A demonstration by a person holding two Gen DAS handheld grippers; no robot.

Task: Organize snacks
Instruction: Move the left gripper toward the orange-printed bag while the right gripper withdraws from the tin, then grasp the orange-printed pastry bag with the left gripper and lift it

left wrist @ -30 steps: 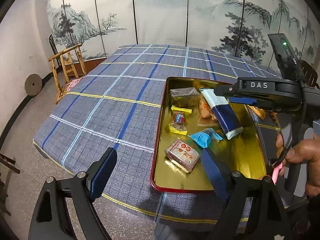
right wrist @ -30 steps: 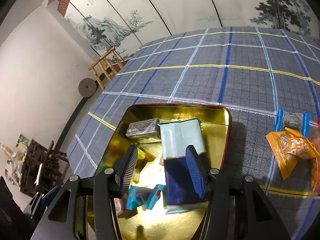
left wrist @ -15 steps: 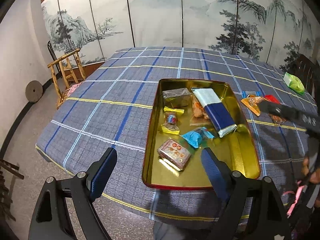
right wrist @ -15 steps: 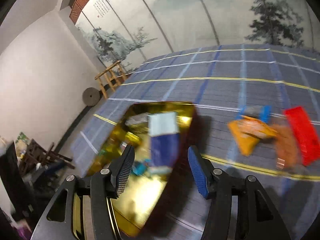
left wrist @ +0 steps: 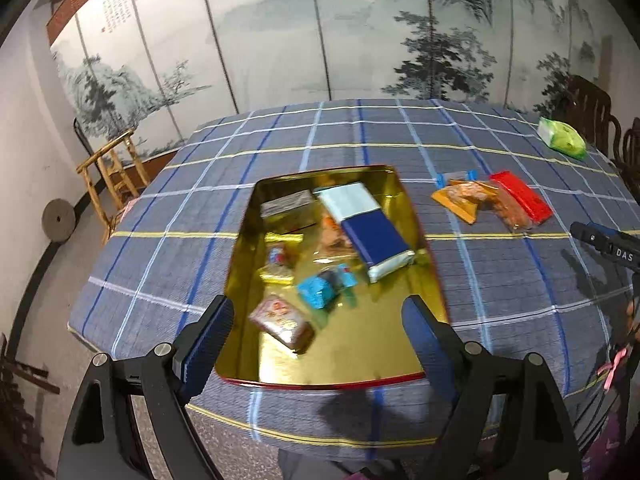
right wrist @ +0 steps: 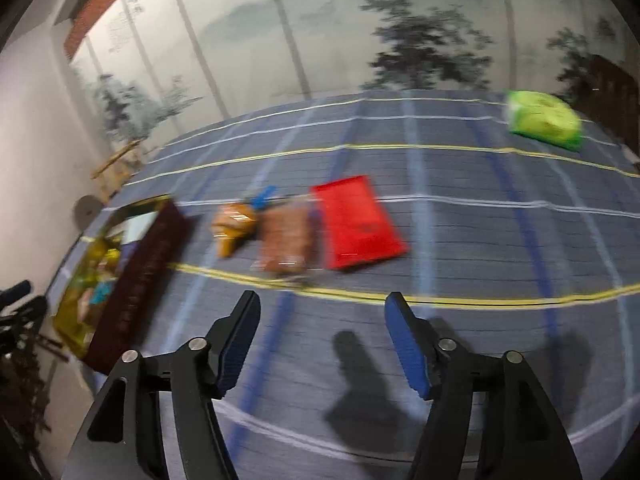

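Tools: left tool (left wrist: 316,344) wide, empty; right tool (right wrist: 322,344) opening, empty; one tin (left wrist: 432,280).

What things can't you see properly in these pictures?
- Right wrist view: the snacks beside the red packet are smeared by motion blur, so their labels can't be read.
- Right wrist view: the tin is side-on and its wall hides most contents.
- Left wrist view: the right gripper is cut off by the edge.
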